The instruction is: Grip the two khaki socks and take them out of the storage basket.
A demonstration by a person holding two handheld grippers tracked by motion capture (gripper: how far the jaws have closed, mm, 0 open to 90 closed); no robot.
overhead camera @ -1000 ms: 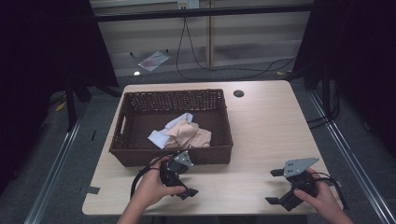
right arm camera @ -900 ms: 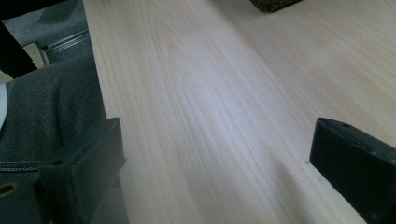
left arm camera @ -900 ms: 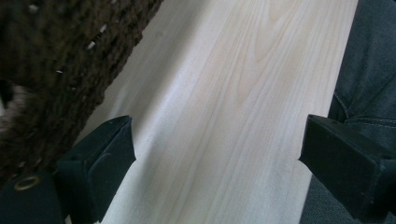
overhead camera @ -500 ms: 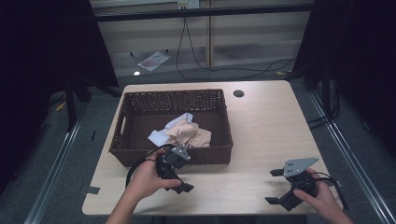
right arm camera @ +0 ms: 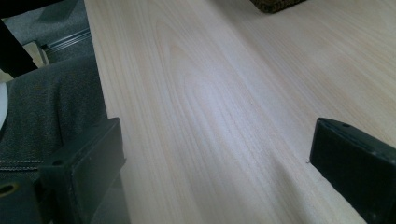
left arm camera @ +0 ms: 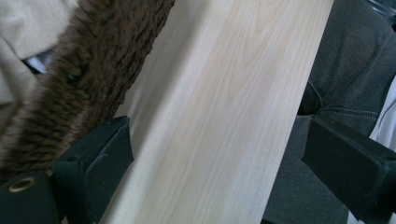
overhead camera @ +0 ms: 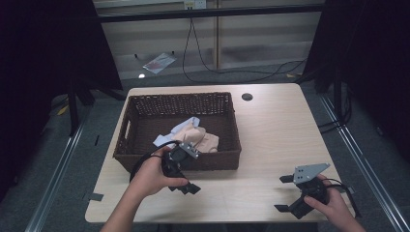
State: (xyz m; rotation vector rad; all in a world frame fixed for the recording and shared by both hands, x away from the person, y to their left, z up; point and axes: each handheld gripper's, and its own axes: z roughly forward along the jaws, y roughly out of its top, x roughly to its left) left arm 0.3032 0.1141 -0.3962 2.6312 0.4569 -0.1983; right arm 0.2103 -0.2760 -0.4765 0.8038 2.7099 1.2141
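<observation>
My left gripper (overhead camera: 180, 170) has moved up from the table's near edge to the front wall of the basket (overhead camera: 145, 157) since a second ago; the right hasn't shifted. The cloths (overhead camera: 196, 140), a beige piece with a pale blue-white one against it, lie bunched in the basket's near half, just behind that wall. Left gripper view: jaws wide apart, nothing between them, one jaw right beside the brown wicker (left arm camera: 79, 88), beige cloth (left arm camera: 18, 51) visible over the rim. I read that as staging low at the wall so I can go over the rim into the pile. Right gripper (overhead camera: 295, 193) parked on the table (overhead camera: 270, 130) at the near right, well apart from the basket, jaws wide, empty; probably kept clear until there's cloth to take.
</observation>
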